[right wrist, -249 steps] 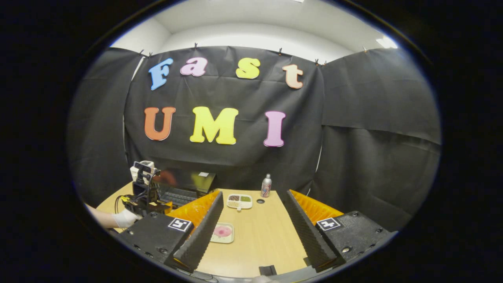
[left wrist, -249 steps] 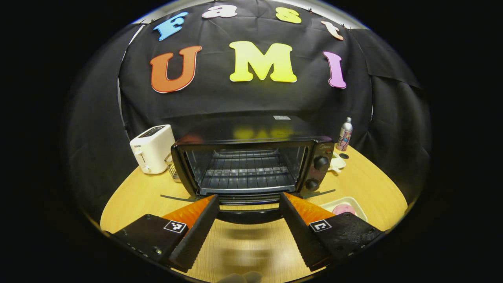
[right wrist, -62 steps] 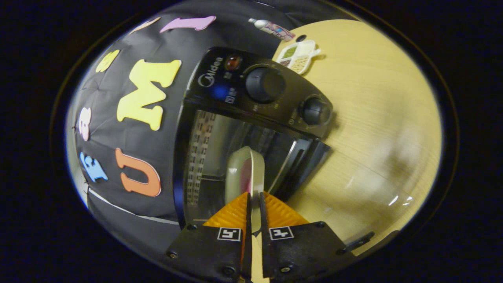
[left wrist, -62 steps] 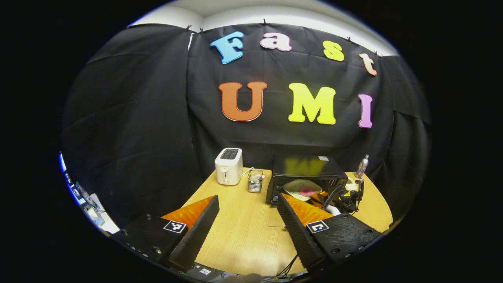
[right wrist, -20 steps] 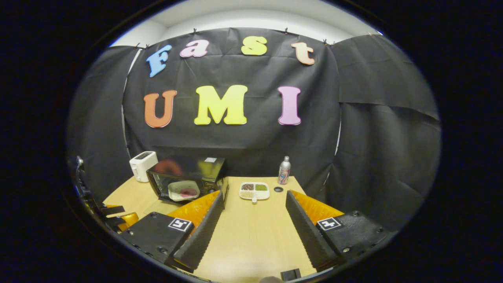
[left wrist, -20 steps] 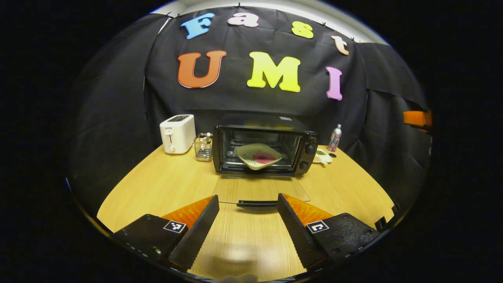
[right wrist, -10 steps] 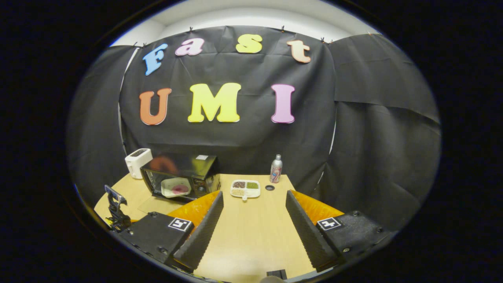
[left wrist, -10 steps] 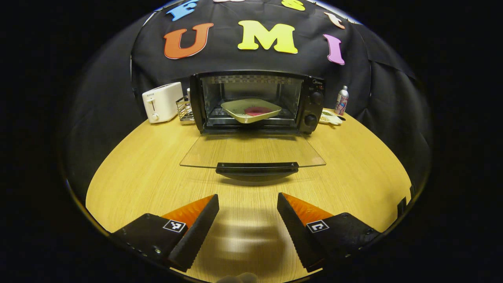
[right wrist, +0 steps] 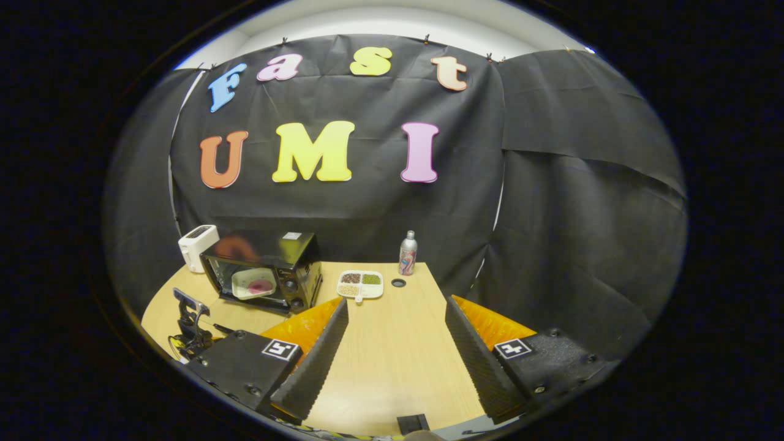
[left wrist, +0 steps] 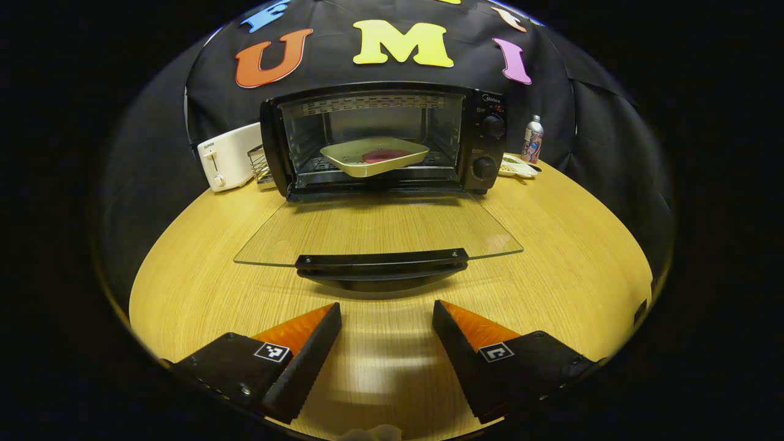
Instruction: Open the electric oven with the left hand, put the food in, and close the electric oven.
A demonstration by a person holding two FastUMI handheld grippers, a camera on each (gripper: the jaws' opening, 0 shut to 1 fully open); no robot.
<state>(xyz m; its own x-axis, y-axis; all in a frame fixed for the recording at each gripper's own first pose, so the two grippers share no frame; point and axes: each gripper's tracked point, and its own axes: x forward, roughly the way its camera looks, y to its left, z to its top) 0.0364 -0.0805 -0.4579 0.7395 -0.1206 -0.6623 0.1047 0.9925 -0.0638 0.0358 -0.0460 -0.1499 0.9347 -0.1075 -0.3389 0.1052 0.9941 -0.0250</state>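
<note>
A: Where's the food?

B: On a pale tray point(left wrist: 375, 160) w/ a red patch, inside the electric oven point(left wrist: 380, 138), on the rack, front edge poking a bit past the opening. In the right gripper view it's the light tray point(right wrist: 252, 283) seen through the oven point(right wrist: 263, 269) mouth.

A: Oven door?

B: Glass door point(left wrist: 376, 229) folded down flat toward the camera, dark handle point(left wrist: 381, 264) at its near edge. Two knobs point(left wrist: 488, 146) on the oven's right panel.

A: Left gripper point(left wrist: 386, 312) vs. the oven?

B: Straight in front of it, low over the wooden table point(left wrist: 202, 269). Fingers spread wide, nothing between them, tips just short of the door handle, not touching. Tray well beyond, past the whole door.

A: Right gripper point(right wrist: 395, 308)?

B: Also wide apart, empty, aimed right of the oven, over bare table point(right wrist: 392, 343). Oven sits off to its left, well apart.

A: Other stuff around the oven?

B: White toaster point(left wrist: 228, 157) and a wire basket point(left wrist: 260, 166) on its left. On its right a divided snack dish point(left wrist: 517, 167), then a small bottle point(left wrist: 532, 139) behind that. Left gripper's rig point(right wrist: 190, 324) shows in front of the oven in the right gripper view.
</note>
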